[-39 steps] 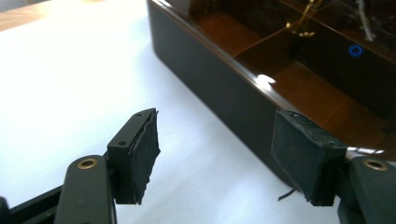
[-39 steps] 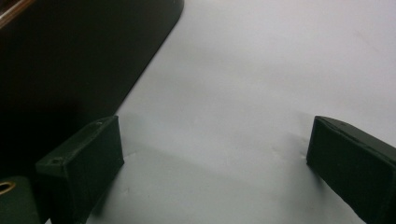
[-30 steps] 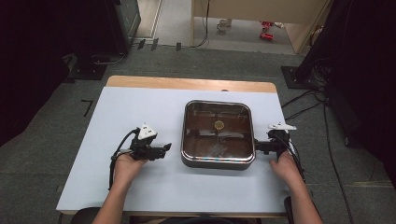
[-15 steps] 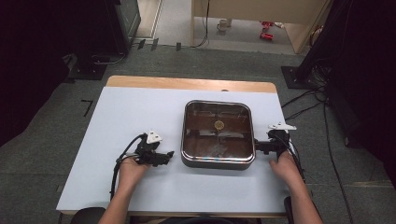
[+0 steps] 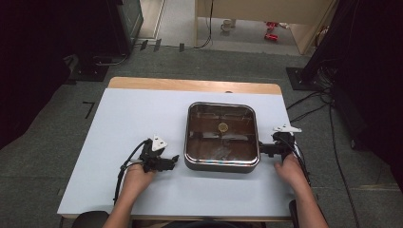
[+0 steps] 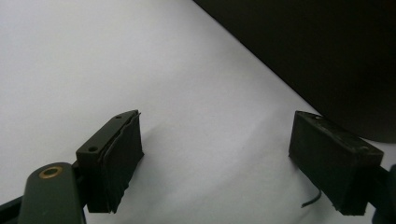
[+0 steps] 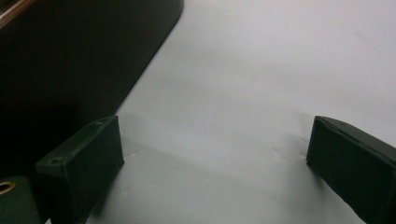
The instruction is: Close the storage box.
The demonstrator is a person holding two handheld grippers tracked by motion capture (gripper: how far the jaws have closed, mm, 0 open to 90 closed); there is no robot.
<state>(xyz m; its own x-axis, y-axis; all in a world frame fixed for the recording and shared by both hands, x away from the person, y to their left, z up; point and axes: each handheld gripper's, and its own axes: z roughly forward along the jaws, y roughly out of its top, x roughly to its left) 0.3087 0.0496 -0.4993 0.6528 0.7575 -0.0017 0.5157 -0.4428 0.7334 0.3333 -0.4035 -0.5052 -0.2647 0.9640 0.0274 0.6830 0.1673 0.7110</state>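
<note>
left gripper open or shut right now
Open: in its own view the left gripper has its jaws standing wide apart, having just been opening, with bare table between them.

Each black claw, left (image 5: 174, 158) and right (image 5: 260, 150), carries a grey three-cornered plate, a trailing black cable and a brass-coloured screw.

The pan (image 6: 322, 56) is cut off by the top and right edges in the left gripper view, a dark featureless mass. The small round mark (image 5: 222, 127) on its floor is too small to identify. The person's forearms run off the bottom edge.
</note>
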